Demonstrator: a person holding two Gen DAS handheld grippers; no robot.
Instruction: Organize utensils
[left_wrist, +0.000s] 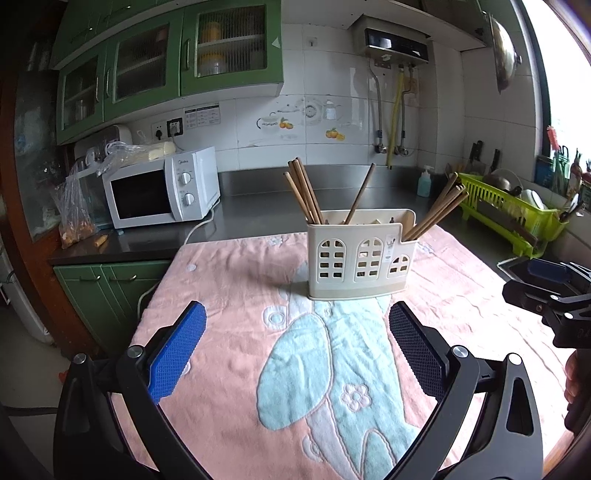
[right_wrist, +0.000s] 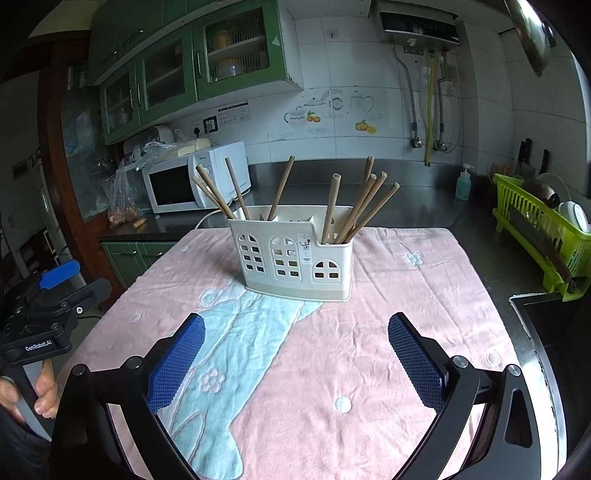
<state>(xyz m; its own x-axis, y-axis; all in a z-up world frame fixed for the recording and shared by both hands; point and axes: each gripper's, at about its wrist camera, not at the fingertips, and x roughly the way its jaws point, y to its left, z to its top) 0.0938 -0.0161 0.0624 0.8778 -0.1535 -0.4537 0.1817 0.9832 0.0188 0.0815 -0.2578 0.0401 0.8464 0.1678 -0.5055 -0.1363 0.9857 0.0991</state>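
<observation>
A cream plastic utensil holder (left_wrist: 360, 260) with arched cut-outs stands upright on a pink and blue towel (left_wrist: 221, 339); it also shows in the right wrist view (right_wrist: 295, 258). Several wooden chopsticks (left_wrist: 304, 194) lean in its compartments, a bunch at the left, one in the middle, a bunch at the right (right_wrist: 360, 210). My left gripper (left_wrist: 297, 328) is open and empty, above the towel in front of the holder. My right gripper (right_wrist: 295, 339) is open and empty, also short of the holder. Each gripper shows at the edge of the other's view (left_wrist: 546, 291) (right_wrist: 55, 291).
A white microwave (left_wrist: 162, 188) stands on the steel counter at back left, with plastic bags (left_wrist: 74, 218) beside it. A green dish rack (left_wrist: 517, 214) with dishes and a soap bottle (left_wrist: 424, 182) are at the right. A sink edge (right_wrist: 543, 317) lies right of the towel.
</observation>
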